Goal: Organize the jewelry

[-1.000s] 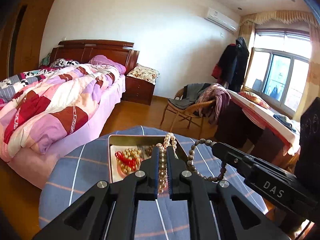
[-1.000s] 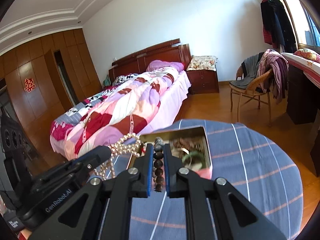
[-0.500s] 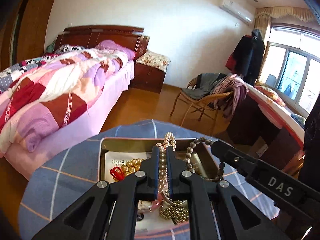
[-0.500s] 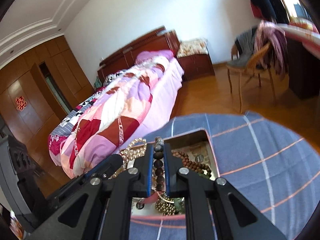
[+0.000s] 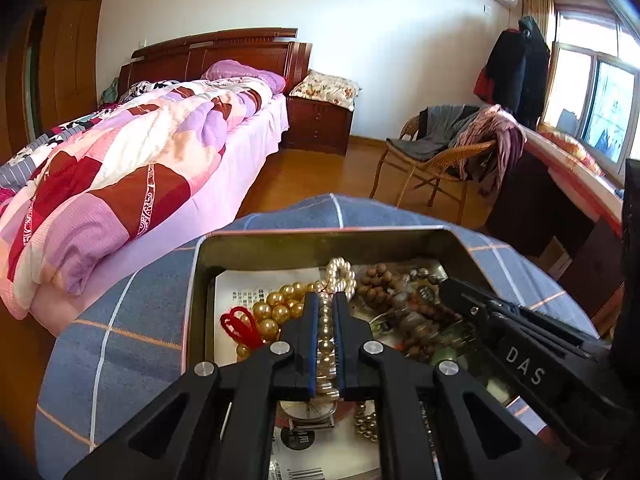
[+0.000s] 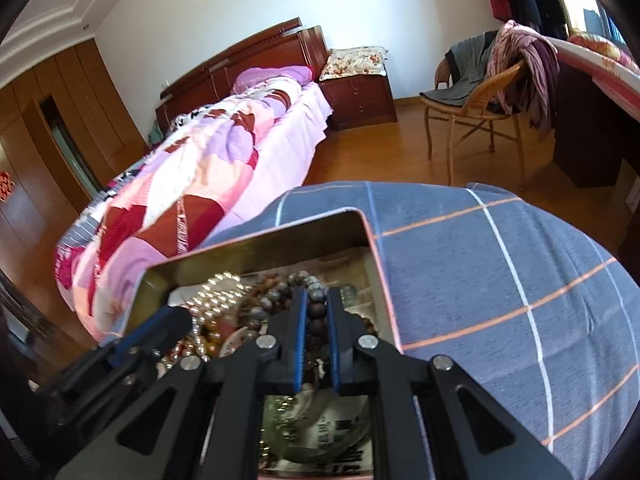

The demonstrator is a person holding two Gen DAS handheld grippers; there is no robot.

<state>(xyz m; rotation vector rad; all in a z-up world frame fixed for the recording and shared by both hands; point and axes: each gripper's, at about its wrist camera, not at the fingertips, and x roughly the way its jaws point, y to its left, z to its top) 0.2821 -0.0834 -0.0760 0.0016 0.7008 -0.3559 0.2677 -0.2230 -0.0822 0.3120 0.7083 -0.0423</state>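
In the left wrist view, the right gripper (image 5: 448, 286) carries the letters "DAS". Both grippers point down into the metal tin (image 5: 320, 242) on the checked tablecloth (image 5: 120, 320). The left gripper (image 5: 325, 300) is closed on a pearl strand (image 5: 340, 278); the right one is closed on a dark bead strand (image 6: 317, 312) inside the tin.

The left gripper (image 5: 325, 312) covers most of its pearl strand (image 5: 340, 276), the right gripper (image 6: 317, 312) masks the dark beads (image 6: 316, 310) it pinches, the tin (image 5: 320, 242) runs off the bottom edge, and its printed paper (image 5: 240, 292) is too small to read.
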